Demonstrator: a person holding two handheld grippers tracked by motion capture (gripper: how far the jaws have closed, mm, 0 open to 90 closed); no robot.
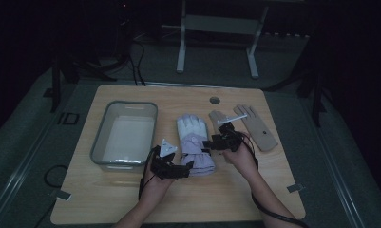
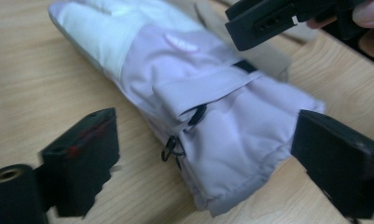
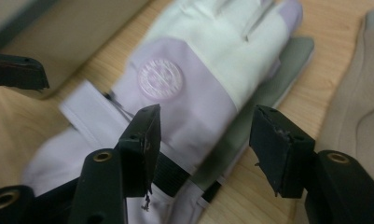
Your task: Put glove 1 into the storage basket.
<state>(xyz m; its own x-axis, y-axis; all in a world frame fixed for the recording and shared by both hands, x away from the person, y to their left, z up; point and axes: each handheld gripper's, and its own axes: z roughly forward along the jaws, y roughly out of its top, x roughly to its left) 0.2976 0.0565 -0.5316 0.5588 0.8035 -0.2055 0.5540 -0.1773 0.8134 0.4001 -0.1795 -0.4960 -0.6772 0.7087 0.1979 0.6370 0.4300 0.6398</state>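
A lilac and white padded glove [image 1: 193, 137] lies palm down in the middle of the wooden table [image 1: 107, 199], fingers pointing away. My left gripper [image 1: 184, 169] hovers at its cuff [image 2: 231, 154]. Its jaws stand wide apart on either side of the cuff, and the pads are off the fabric. My right gripper [image 1: 208, 143] is at the glove's right edge near the wrist strap. In the right gripper view the glove [image 3: 184, 88] lies below open jaws that have nothing pinched between them.
A grey plastic bin [image 1: 125, 134] stands to the left of the glove, close to my left hand. A flat beige glove [image 1: 260, 127] lies to the right, and another beige piece [image 1: 217, 116] with a white tag lies beside it. A round hole [image 1: 214, 100] is in the table's far side.
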